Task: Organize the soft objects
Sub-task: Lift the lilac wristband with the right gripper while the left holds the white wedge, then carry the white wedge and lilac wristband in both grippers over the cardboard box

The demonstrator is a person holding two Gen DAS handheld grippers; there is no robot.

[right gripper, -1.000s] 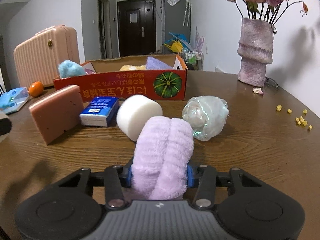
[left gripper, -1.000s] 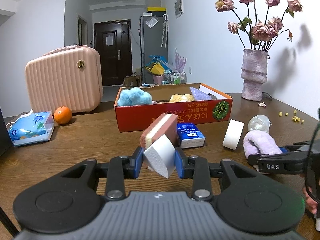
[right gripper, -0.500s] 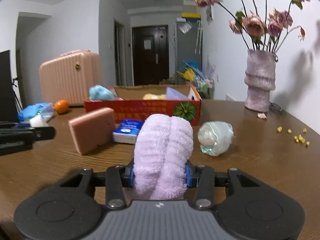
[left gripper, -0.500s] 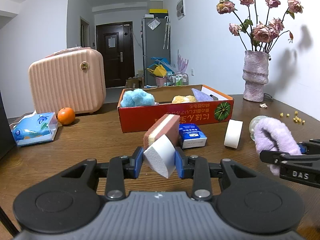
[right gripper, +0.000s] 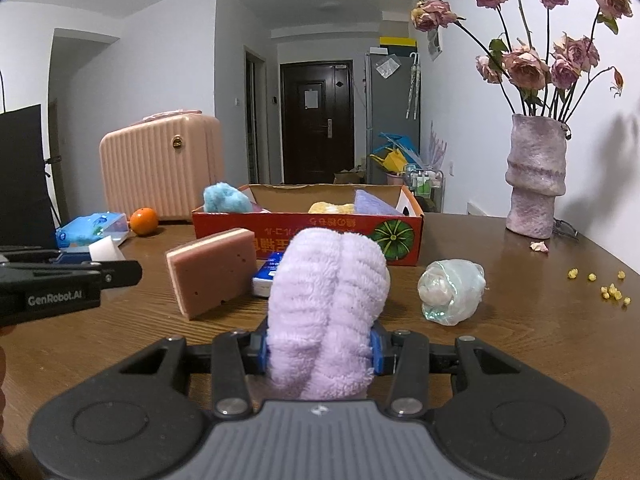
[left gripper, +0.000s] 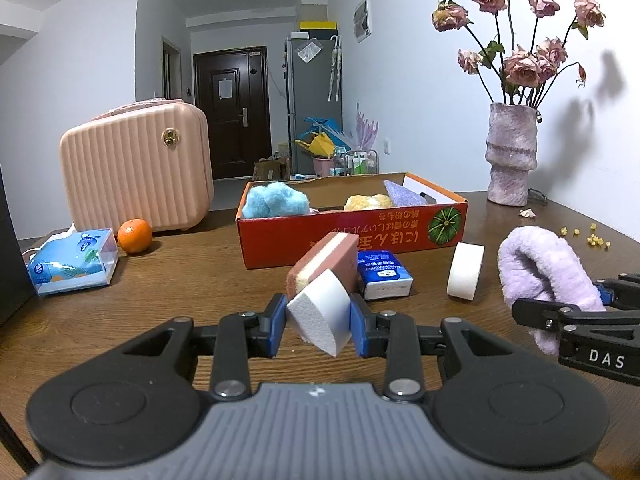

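My left gripper (left gripper: 319, 326) is shut on a white foam wedge (left gripper: 320, 312), held above the table. My right gripper (right gripper: 318, 350) is shut on a folded lilac towel (right gripper: 328, 304), also lifted; the towel shows at the right in the left wrist view (left gripper: 544, 276). An open red cardboard box (left gripper: 400, 232) stands ahead and holds a blue fluffy ball (left gripper: 274, 200), a yellow soft item (left gripper: 368, 202) and a lilac cloth (left gripper: 402, 196). A pink sponge (right gripper: 212, 272), a white foam roll (left gripper: 465, 270) and a clear wrapped bundle (right gripper: 450, 292) lie in front of the box.
A blue tissue packet (left gripper: 382, 276) lies by the sponge. A pink case (left gripper: 136, 168), an orange (left gripper: 135, 236) and a tissue pack (left gripper: 72, 266) sit at the left. A vase of dried roses (left gripper: 512, 160) stands at the far right, with petals and crumbs (left gripper: 592, 236) nearby.
Both grippers have risen from the table with their loads. The towel has come up off the wood and the right gripper has pulled back from the foam roll.
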